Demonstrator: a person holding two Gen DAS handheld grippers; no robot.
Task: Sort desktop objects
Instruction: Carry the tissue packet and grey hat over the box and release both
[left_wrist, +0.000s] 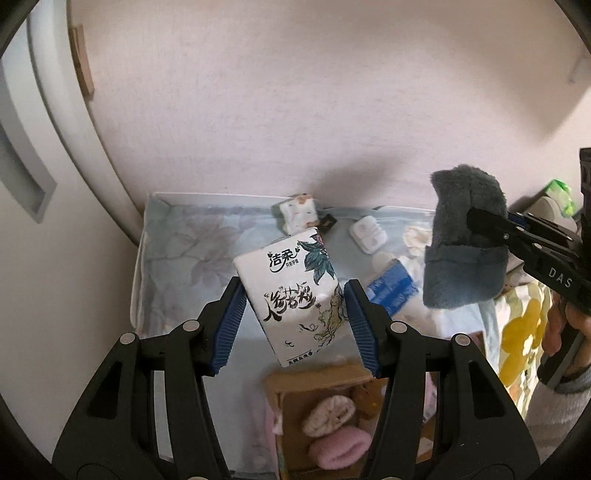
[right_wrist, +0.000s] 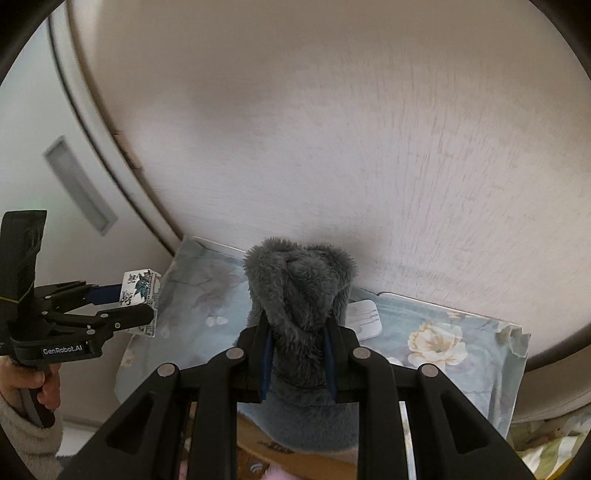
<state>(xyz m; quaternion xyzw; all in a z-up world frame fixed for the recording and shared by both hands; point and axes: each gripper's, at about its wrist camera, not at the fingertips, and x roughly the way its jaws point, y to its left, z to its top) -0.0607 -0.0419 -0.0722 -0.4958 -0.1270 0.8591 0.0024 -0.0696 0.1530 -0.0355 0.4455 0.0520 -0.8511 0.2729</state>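
Grey plush sock is clamped in the right tool, whose jaws are pressed nearly together on the fabric, so the lower part hangs loose under it. The left tool holds a tissue pack by its two long sides, jaws partly closed on it, and the pack sits tilted between the pads. Both things are in the air above the table, which has a flowered cloth. Below the left tool a wooden box is open, with pink and cream soft items inside. It seems the carrying step is in hand. To do it well, keep both grips firm, move the two tools apart from each other, and bring each thing right over its place before lowering. The pack may slip if it is tilted more.
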